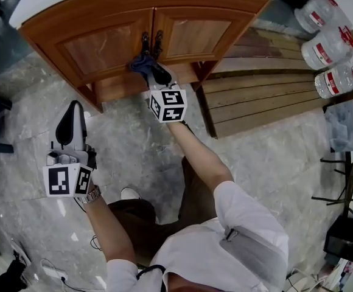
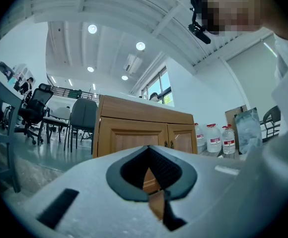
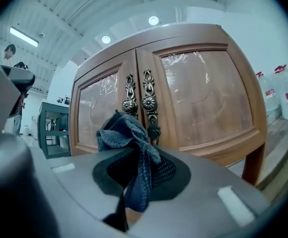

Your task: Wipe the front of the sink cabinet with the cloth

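Fingers (image 2: 92, 182) of the left gripper (image 2: 155, 195) are pressed together with nothing between them. In the head view it hangs low over the stone floor (image 1: 134, 139), well apart from the cabinet (image 1: 103, 47) and taking no part in the work.

Further right, the right gripper (image 3: 133, 202) is clamped on a dark blue cloth (image 3: 126, 133). The cloth stands up from the jaws in a loose bunch, just below the two ornate handles (image 3: 149, 103) where the doors meet. Whether it already touches the wood cannot be told.

Snagging looks like the main risk. A fold of the cloth could catch on the hanging handle drops, and a sideways stroke would then tug a door open or pull the cloth out of the pinch. The bunch is also narrow, so it would probably wipe only a thin strip, and hard pressure could bring the gripper itself against the panel (image 3: 203, 98).

The water bottles (image 1: 328, 41) at the far right stand well clear.
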Demonstrator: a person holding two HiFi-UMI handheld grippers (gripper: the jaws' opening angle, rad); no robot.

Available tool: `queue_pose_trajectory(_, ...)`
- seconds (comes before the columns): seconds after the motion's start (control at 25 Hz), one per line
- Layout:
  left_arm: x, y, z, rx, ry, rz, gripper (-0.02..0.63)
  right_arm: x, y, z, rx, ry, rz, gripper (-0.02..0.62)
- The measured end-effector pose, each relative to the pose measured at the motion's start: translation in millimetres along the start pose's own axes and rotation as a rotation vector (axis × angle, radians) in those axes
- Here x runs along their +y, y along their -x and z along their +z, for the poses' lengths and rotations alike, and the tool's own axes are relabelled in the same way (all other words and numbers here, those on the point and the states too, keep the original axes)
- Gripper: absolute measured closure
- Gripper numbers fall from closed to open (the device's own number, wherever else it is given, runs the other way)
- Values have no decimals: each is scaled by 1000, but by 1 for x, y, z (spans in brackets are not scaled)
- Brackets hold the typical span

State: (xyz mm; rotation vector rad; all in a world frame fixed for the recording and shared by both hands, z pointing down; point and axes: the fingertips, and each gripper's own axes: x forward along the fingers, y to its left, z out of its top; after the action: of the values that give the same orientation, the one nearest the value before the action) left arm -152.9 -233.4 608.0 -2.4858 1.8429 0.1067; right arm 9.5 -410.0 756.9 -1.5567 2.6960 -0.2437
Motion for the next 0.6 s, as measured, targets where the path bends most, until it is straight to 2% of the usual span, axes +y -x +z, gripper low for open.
queue_pose_trajectory(0.36,-8,-2,-5,23,-8,-12,606,-89,18,6,2,-16,-149,537)
queue_pose_trajectory(0.6,-11,-3,-3,22,-6,-13,606,-122,26,13,9,47,-179,535)
